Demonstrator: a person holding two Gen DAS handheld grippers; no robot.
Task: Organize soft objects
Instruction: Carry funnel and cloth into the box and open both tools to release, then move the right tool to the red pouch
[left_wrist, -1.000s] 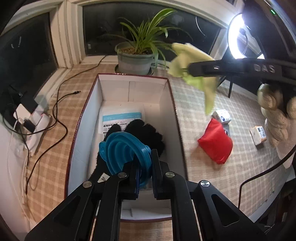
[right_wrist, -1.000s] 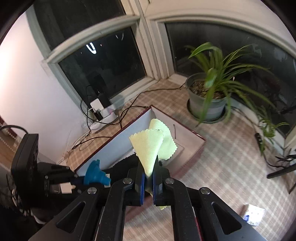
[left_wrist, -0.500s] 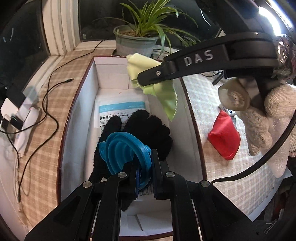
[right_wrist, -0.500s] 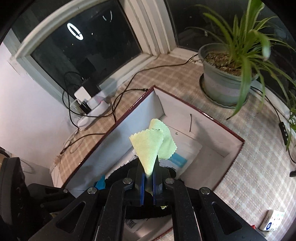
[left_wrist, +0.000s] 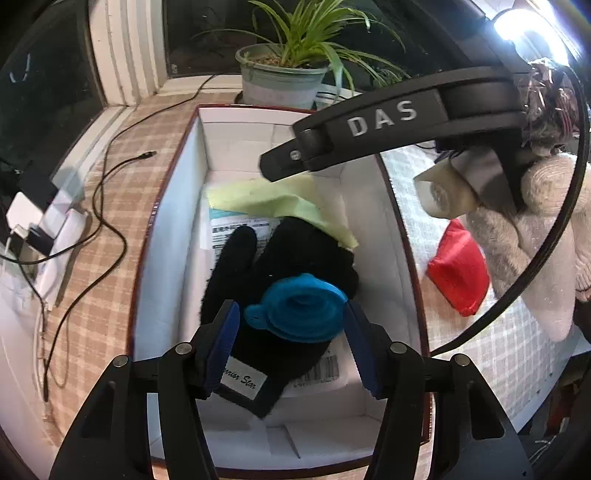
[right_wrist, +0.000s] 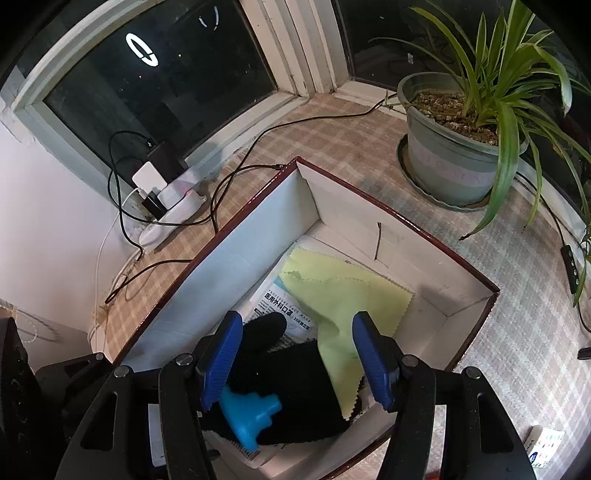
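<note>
in the left wrist view the left gripper (left_wrist: 290, 341) hangs over the box (left_wrist: 168, 206), its jaws opening and no longer pressing the blue funnel (left_wrist: 299, 314), which lies between them on the black glove (left_wrist: 280, 258) inside the box; the yellow cloth (left_wrist: 273, 201) is spread at the far end, under the right gripper's tip, and a red pouch (left_wrist: 458, 273) waits on the checked tablecloth (left_wrist: 122, 177) outside. to finish this release well, let the jaws spread fully, then lift straight up so no pad drags the funnel. in the right wrist view the right gripper (right_wrist: 295, 354) is opening too, empty, with the cloth lying flat below it and draping onto the glove; rise clear of the box wall before heading for the pouch.
</note>
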